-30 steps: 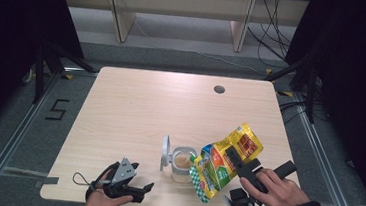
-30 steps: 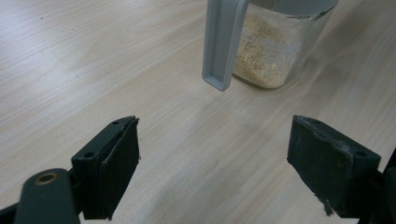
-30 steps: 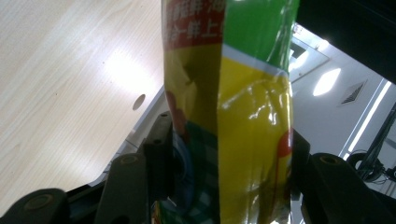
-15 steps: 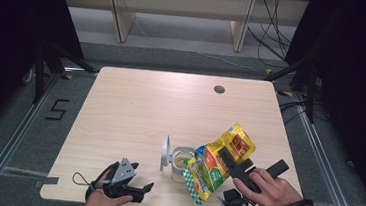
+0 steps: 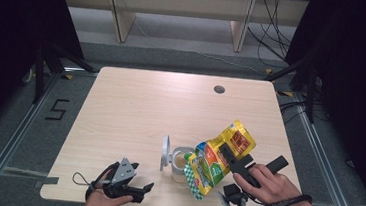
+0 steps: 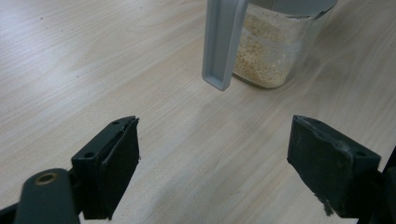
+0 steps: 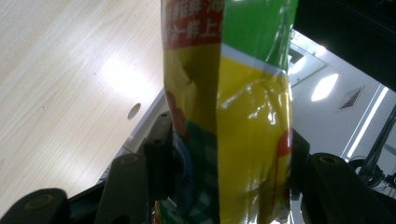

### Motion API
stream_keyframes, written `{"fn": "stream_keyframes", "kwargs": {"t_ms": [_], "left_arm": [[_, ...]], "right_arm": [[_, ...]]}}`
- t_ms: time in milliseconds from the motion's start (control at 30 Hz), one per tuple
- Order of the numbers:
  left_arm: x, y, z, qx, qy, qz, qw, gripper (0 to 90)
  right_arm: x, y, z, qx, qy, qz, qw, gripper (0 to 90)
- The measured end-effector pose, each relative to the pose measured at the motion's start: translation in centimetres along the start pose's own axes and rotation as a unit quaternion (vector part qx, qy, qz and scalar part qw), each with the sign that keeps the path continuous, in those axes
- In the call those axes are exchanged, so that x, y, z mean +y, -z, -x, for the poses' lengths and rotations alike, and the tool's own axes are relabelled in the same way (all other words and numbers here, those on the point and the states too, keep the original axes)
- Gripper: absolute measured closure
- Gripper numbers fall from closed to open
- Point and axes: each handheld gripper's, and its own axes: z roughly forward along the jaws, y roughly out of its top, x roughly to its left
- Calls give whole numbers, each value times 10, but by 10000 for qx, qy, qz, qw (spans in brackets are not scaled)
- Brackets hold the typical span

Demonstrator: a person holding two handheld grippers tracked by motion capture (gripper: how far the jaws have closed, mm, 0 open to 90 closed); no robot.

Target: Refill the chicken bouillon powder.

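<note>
My right gripper point(image 5: 231, 160) is shut on a yellow and green snack bag point(image 5: 216, 158), tilted with its lower end over a clear jar point(image 5: 182, 162) of pale grains near the table's front edge. The jar's grey lid point(image 5: 165, 152) stands flipped up at its left. In the right gripper view the bag point(image 7: 233, 116) sits pinched between both jaws. My left gripper point(image 5: 136, 188) rests on the table at the front left, open with nothing in it. In the left gripper view the jar point(image 6: 275, 46) and its hanging lid point(image 6: 223, 44) lie ahead of the wide-apart jaws.
The wooden table point(image 5: 170, 112) has a round cable hole point(image 5: 219, 89) at the back right. Shelving and cables stand beyond the far edge. A floor marking reading 5 point(image 5: 58, 109) lies to the left.
The right hand has brought the bag slightly left and tipped it further toward the jar's mouth. The left gripper has stayed put.
</note>
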Motion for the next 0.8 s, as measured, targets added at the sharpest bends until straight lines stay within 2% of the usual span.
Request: {"fn": "stream_keyframes", "kwargs": {"t_ms": [133, 200, 233, 300, 333, 367, 467, 500, 767, 800], "left_arm": [[0, 0, 0, 6, -18, -26, 10000, 164], [1, 1, -2, 16, -189, -63, 9998, 164], [0, 0, -1, 70, -192, -30, 9998, 164], [1, 1, -2, 19, -196, -67, 9998, 164], [1, 1, -2, 18, -194, -61, 9998, 164], [0, -1, 0, 15, -8, 18, 10000, 164], [-1, -2, 1, 51, 30, 49, 10000, 164], [0, 0, -2, 93, -209, -47, 9997, 164], [1, 0, -2, 44, -180, -55, 9998, 164], [0, -1, 1, 35, 29, 10, 10000, 164]], "right_arm": [[-3, 3, 0, -19, -17, -27, 10000, 525], [-4, 5, -1, -17, -50, -42, 10000, 530], [-5, 6, -1, 0, 0, -62, 10000, 530], [-5, 8, -2, -3, -16, -64, 10000, 530], [-5, 9, -3, 16, -11, -62, 10000, 531], [-5, 9, -4, 9, -33, -65, 10000, 531], [-4, 11, -5, 19, -58, -29, 10000, 533], [-4, 12, -5, 22, -29, -37, 10000, 533], [-2, 12, -2, -8, -102, 16, 9999, 533], [-1, 11, -2, -11, -105, 24, 9999, 534]]}}
